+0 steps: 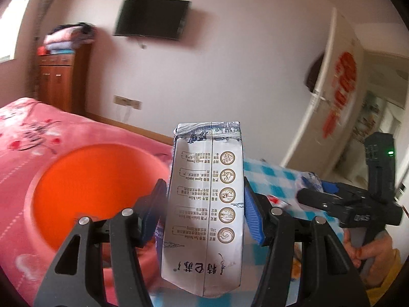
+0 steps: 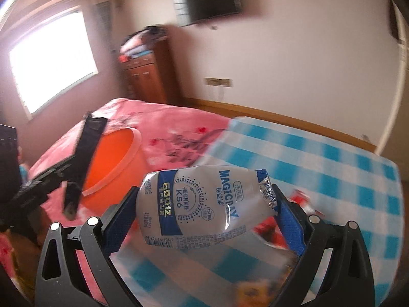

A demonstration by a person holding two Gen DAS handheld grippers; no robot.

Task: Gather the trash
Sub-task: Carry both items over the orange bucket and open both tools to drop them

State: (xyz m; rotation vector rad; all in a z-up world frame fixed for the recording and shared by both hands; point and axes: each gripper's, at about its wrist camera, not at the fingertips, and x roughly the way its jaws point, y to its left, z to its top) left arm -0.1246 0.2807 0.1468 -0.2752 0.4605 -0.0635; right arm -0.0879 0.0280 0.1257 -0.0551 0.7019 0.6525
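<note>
So there's a bed with a pink floral blanket (image 2: pixel 163 117), and an orange bucket (image 2: pixel 115 163) sits right on it. Next to it, a blue-checked cloth (image 2: pixel 319 158) has red wrappers (image 2: pixel 301 199) lying around.

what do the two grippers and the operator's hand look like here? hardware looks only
Both the left gripper and the right gripper have black plastic frames with triangular cutouts, round silver pins at the pivots and blue ribbed pads on the fingers. Seen from the left wrist view, the right gripper's black body carries a small green light. The hand on its handle shows red nail polish and a yellow sleeve.
</note>
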